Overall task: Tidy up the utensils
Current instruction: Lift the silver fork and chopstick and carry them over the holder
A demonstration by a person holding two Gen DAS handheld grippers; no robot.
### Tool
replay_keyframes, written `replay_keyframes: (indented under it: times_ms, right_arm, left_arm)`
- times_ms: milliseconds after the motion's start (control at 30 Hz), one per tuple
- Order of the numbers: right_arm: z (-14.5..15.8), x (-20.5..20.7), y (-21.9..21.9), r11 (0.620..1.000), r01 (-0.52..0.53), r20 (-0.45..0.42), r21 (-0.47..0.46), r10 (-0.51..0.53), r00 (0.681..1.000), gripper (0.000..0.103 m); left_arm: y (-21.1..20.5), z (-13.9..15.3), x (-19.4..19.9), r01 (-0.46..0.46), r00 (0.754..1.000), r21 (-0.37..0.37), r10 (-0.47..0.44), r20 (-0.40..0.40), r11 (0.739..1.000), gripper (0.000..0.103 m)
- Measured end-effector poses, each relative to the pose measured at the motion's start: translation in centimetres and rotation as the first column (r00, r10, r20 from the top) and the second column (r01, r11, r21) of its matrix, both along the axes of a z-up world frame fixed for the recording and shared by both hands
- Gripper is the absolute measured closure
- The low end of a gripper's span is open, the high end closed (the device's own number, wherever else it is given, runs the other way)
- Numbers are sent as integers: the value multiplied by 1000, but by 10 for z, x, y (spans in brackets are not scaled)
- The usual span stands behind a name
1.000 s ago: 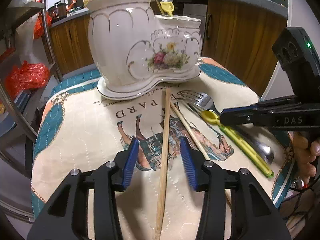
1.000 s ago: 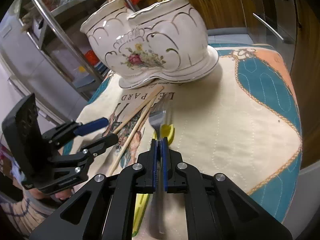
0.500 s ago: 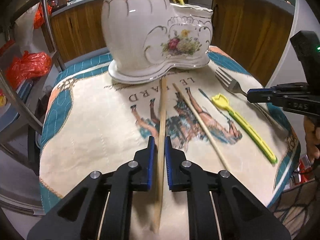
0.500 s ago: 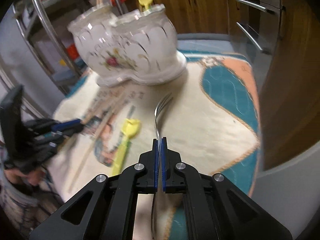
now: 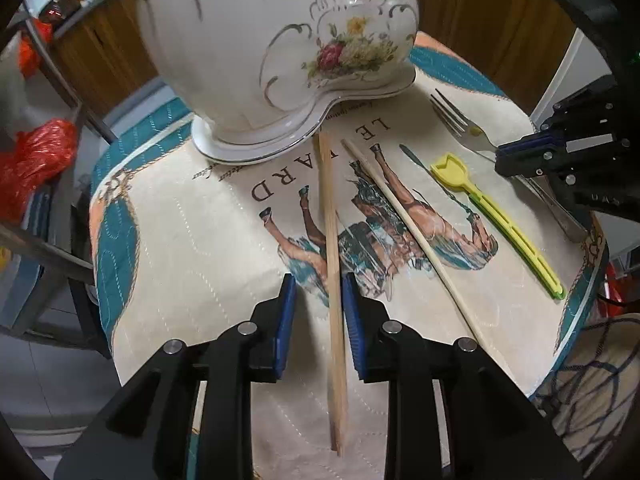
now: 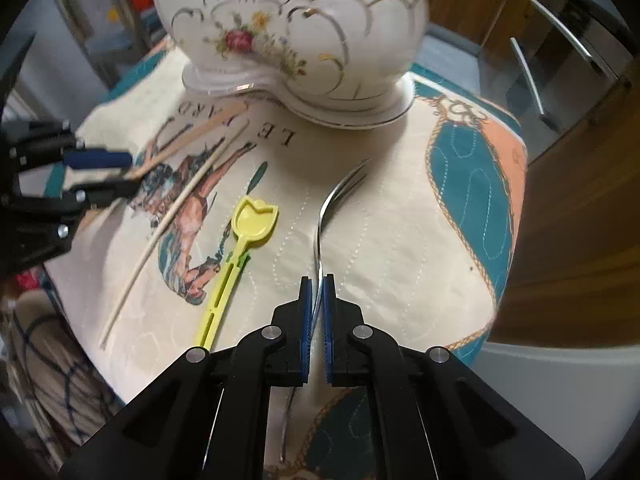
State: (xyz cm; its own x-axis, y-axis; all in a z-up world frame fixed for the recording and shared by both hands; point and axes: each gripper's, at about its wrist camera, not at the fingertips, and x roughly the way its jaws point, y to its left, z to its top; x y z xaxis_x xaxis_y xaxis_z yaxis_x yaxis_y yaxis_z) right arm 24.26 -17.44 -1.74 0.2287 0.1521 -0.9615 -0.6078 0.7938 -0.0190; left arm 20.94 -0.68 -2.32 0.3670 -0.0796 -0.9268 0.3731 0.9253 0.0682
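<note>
A white floral ceramic utensil holder (image 5: 280, 48) stands at the back of the printed mat (image 5: 180, 240); it also shows in the right wrist view (image 6: 304, 28). My left gripper (image 5: 318, 292) straddles a wooden chopstick (image 5: 332, 248) lying on the mat, with a gap on each side. A second chopstick (image 5: 404, 220) lies to its right. My right gripper (image 6: 317, 292) is nearly shut around a metal fork (image 6: 332, 200), with a slim gap at the pads. A yellow plastic pick (image 6: 236, 256) lies left of the fork.
Wooden cabinets (image 6: 580, 200) stand close on the right. A metal rack with red bags (image 5: 36, 152) stands left of the table. The mat's edge drops off near both grippers.
My left gripper has loosened from the chopstick, which lies on the mat. My right gripper has come down toward the mat with the fork and eased open slightly.
</note>
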Motion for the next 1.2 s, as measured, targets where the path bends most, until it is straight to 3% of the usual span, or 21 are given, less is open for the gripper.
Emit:
replay_keyframes:
  times_ms: [267,400,467,667,800,1000,1200]
  right_arm:
    - [-4,14,9,998,-21,-111,-63,13,994,98]
    - [-5,16,7,999,-2,-121,-47,-3,993,98]
    - [-4,19,3,1000,15,-132,-16,-17,991,98]
    - [-2,10,-22,995,33,-123,93,-21,992,100]
    - [9,0,-38,978,32,-82,205,-15,997,100]
    - [35,-18,-48,925,35,23,379,-47,999,100]
    - [56,-25,-52,863,32,140,505,-118,983,100]
  left_arm:
    - [-8,2,24,43,993,44,-38,-113,998,79]
    - [-14,4,35,50,988,27,-46,-147,998,89]
    - [-12,4,34,46,989,6,-45,-143,999,97]
    - [6,6,16,11,996,-106,-20,-85,994,98]
    - [12,18,-9,16,1000,-187,-14,12,982,98]
    - [27,46,-46,16,981,-382,60,185,924,98]
    - [37,72,-58,24,932,-569,187,310,822,98]
